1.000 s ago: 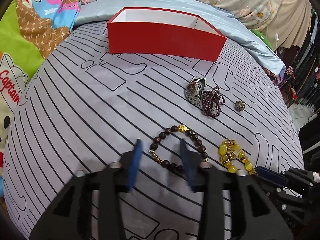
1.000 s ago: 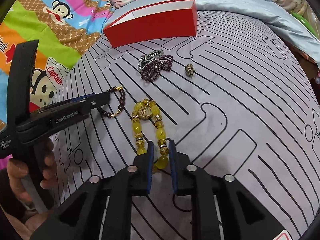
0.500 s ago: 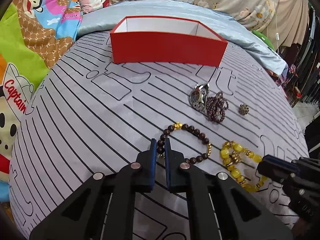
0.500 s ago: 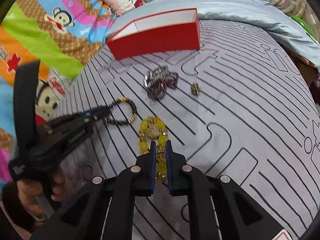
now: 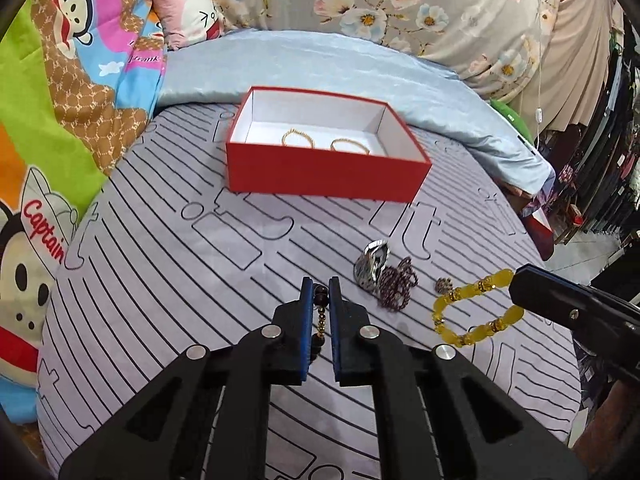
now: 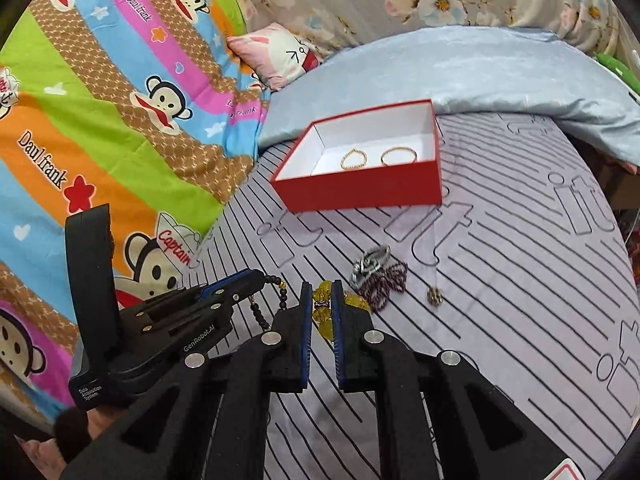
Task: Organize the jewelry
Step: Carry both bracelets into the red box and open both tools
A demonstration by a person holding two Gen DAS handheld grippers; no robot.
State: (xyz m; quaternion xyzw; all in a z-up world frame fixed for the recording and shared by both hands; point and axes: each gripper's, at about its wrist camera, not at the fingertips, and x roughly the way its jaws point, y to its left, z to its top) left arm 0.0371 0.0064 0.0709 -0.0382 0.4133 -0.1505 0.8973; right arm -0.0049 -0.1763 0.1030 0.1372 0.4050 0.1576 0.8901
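Note:
My left gripper [image 5: 320, 286] is shut on a dark brown bead bracelet [image 5: 320, 316] and holds it above the bed; it also shows in the right wrist view [image 6: 266, 312]. My right gripper [image 6: 321, 292] is shut on a yellow bead bracelet [image 6: 324, 312], lifted off the sheet; the yellow bracelet hangs from it in the left wrist view [image 5: 476, 312]. An open red box [image 5: 328, 176] with a white inside holds two thin gold bracelets [image 5: 298, 138]. A silver watch [image 5: 372, 266], a purple bead bracelet [image 5: 396, 284] and a small gold charm [image 5: 443, 285] lie on the sheet.
The bed has a grey sheet with black lines [image 5: 160, 280]. A pale blue quilt [image 5: 320, 64] lies behind the box. A bright cartoon blanket [image 6: 100, 120] and a pink pillow [image 6: 280, 56] are at the left. The bed edge drops off at the right.
Both grippers have risen with their bracelets off the sheet. The views now look down into the red box, showing two gold bracelets inside.

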